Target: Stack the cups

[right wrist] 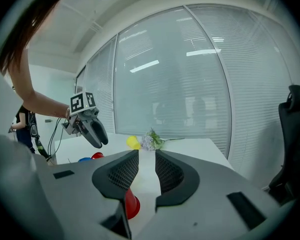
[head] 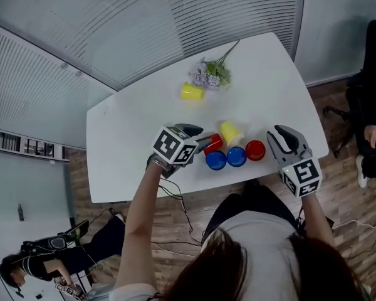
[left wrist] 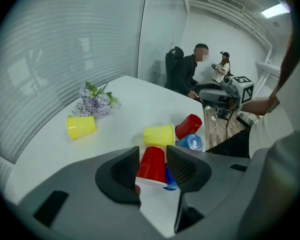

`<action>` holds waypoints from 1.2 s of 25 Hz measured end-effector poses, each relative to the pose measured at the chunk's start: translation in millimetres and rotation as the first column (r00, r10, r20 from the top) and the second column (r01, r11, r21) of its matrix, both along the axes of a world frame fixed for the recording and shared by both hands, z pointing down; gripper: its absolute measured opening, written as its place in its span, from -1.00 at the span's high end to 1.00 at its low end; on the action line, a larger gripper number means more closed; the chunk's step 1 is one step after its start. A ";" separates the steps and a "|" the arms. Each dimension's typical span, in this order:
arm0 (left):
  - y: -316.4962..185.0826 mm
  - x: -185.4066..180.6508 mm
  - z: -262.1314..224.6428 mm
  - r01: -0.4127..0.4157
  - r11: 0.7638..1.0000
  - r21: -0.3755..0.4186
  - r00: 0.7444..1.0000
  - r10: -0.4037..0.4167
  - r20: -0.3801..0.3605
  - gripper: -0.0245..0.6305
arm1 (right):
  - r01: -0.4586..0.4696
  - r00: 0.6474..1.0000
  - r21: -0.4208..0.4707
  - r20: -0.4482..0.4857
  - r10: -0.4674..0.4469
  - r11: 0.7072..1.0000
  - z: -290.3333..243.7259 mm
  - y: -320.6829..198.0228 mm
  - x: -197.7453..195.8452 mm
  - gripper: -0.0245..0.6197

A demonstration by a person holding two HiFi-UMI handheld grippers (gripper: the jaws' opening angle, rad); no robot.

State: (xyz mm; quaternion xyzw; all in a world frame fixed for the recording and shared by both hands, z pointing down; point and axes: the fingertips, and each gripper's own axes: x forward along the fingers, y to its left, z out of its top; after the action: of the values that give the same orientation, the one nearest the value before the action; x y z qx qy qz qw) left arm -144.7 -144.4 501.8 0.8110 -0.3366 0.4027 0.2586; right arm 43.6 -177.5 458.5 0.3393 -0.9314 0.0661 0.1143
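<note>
Left hand-held gripper (head: 200, 142) had its jaws spread around a red cup (left wrist: 152, 165) lying on the bench (head: 131, 124) beside the blue cups (head: 226, 158), not squeezing yet. Right hand-held gripper (right wrist: 146, 169) hung empty, jaws apart. Pick-up step, I reckon; next it needed a clamp and lift.

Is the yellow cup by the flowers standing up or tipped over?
Tipped over: the yellow cup lies on its side on the table, beside the flowers.
</note>
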 end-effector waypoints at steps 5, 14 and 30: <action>-9.2 7.4 15.3 -0.082 0.988 -0.132 0.996 0.086 0.029 0.25 | -0.017 1.000 -0.016 0.002 0.017 1.000 4.5 -7.8 1.6 0.53; -7.4 22.3 49.5 -0.209 0.887 -0.411 0.969 0.243 0.032 0.11 | -0.126 0.992 -0.038 -0.008 0.126 0.991 8.2 -11.8 17.5 0.54; -5.8 19.9 80.9 -0.259 0.796 -0.547 0.945 0.327 0.029 0.19 | -0.251 0.968 -0.065 -0.016 0.250 0.966 16.1 -10.5 35.2 0.57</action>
State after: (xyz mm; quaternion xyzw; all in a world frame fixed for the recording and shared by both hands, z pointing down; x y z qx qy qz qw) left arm -124.7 -150.2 582.7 0.7223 -0.0961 0.5644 0.3880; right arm 78.8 -188.0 474.6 0.4505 -0.8779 0.1096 0.1200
